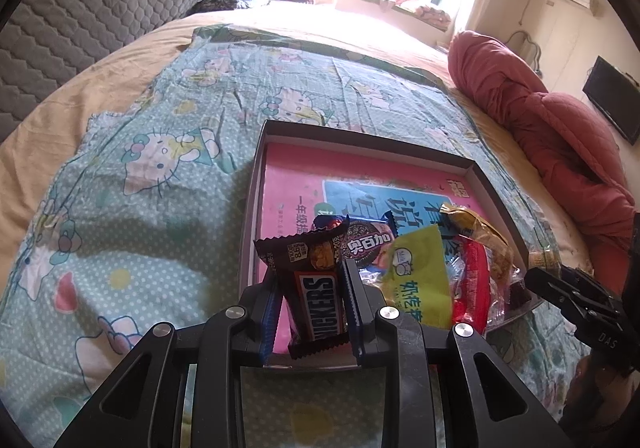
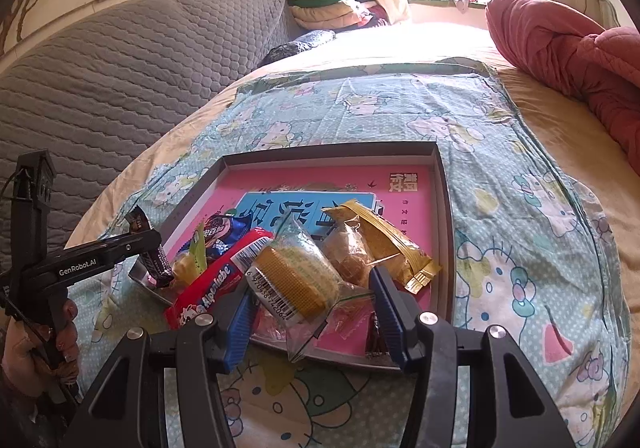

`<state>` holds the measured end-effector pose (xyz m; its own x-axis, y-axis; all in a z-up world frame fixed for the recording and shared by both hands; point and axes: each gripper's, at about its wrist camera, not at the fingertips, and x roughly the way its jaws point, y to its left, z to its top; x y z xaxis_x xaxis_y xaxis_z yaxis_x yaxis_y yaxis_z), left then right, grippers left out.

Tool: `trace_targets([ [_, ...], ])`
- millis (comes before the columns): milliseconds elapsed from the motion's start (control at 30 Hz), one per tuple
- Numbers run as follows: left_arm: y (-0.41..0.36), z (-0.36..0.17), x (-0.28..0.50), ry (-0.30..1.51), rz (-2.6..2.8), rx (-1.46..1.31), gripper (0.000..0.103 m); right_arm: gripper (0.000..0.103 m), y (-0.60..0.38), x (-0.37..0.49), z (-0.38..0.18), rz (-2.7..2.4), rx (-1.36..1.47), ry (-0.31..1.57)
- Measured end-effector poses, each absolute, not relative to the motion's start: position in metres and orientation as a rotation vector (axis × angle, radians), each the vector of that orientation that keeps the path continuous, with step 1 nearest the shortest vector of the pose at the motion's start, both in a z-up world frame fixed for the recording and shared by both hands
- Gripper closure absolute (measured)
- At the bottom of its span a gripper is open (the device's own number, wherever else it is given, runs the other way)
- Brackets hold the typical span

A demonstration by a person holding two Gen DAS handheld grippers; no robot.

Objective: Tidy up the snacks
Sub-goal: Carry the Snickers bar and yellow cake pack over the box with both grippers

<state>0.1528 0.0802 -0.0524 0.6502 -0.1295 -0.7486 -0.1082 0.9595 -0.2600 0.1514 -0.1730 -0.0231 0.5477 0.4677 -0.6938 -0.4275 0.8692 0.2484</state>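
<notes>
left wrist view: the left gripper [image 1: 310, 288] is clenched on a snickers bar [image 1: 316, 284], its blue pads [image 1: 352, 300] pressing the two long edges of the brown wrapper near the middle, with the bar standing nearly upright over the near edge of the shallow cardboard tray [image 1: 476, 168]. the bar looks light and fairly stiff along its length, but the glossy film is slippery and the crimped ends are floppy, so the middle of the body is the sound place to hold it (not the fins).

in the right wrist view the right gripper [image 2: 314, 308] straddles a clear-wrapped yellow cake [image 2: 292, 280] lying on the heap at the tray's near side. the blue fingers [image 2: 386, 304] stand at either side of the packet, and i cannot tell whether they actually press it or only bracket it. this one should handle differently: soft, crushable, inside a loose crinkly bag that may slide or bunch, so a gentle hold across the cake's body rather than the empty film corners seems wise.

around it lie a red alpenliebe pack [image 2: 208, 288], an oreo packet [image 1: 364, 244] and a gold-wrapped pastry [image 2: 384, 244], all resting on a pink book [image 2: 404, 188] that lines the tray, which sits on a hello kitty sheet [image 2: 520, 208].
</notes>
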Motion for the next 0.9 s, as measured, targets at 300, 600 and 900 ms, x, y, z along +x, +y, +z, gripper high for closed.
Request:
trace_targets([
  [300,0.08,-0.061,0.158,0.882,-0.022,-0.294,0.074,0.048,-0.171,0.155,-0.028,0.528,0.054,0.851],
  [600,0.072,-0.064,0.157,0.893,-0.045,-0.273,0.074,0.048,-0.166,0.163,-0.035,0.527,0.036,0.87],
  [900,0.07,-0.064,0.157,0.9,-0.053,-0.269,0.074,0.048,-0.17,0.166,-0.039,0.498,0.044,0.885],
])
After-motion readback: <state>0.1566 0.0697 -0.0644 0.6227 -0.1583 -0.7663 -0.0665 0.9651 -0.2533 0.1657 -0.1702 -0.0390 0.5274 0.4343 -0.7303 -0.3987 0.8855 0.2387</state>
